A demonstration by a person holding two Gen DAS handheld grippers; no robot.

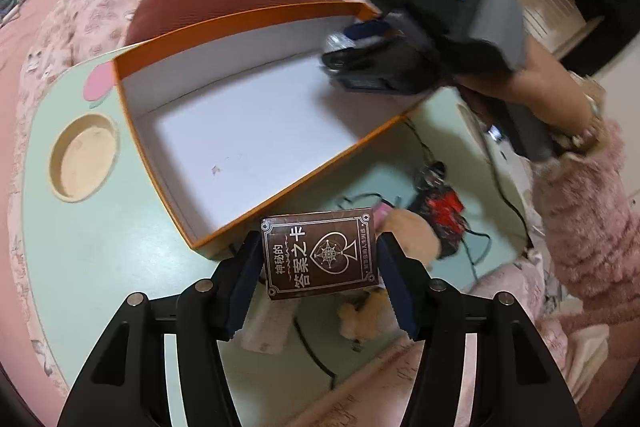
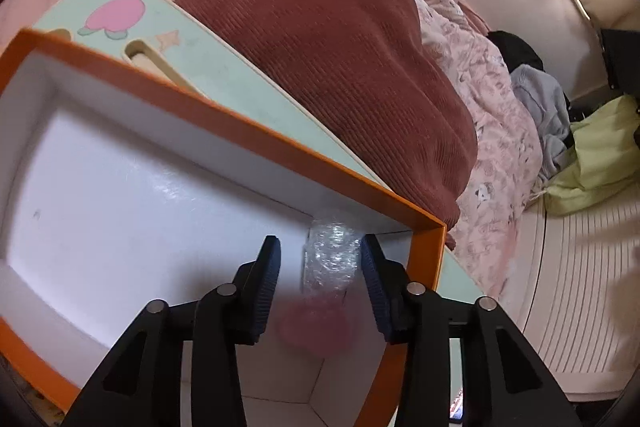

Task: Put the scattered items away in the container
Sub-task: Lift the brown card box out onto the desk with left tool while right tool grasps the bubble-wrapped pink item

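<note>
Item: card box (image 1: 320,253), clamped between my left tongs (image 1: 318,281), long axis running up the frame. It hangs over the surface (image 1: 100,255) at lower centre, just short of the container (image 1: 256,131), whose near rim lies up-left. Item: bubble-wrap roll (image 2: 330,253), between my right tongs (image 2: 320,281), touching the right pad only, already over the container's right corner.

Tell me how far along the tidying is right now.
Nothing rests in the orange box yet. In hand: the left claw grips the brown card box; the right claw is over the box's corner with a bubble-wrapped item between its open fingers. Left on the table: a plush toy, a red pouch and cables.
</note>
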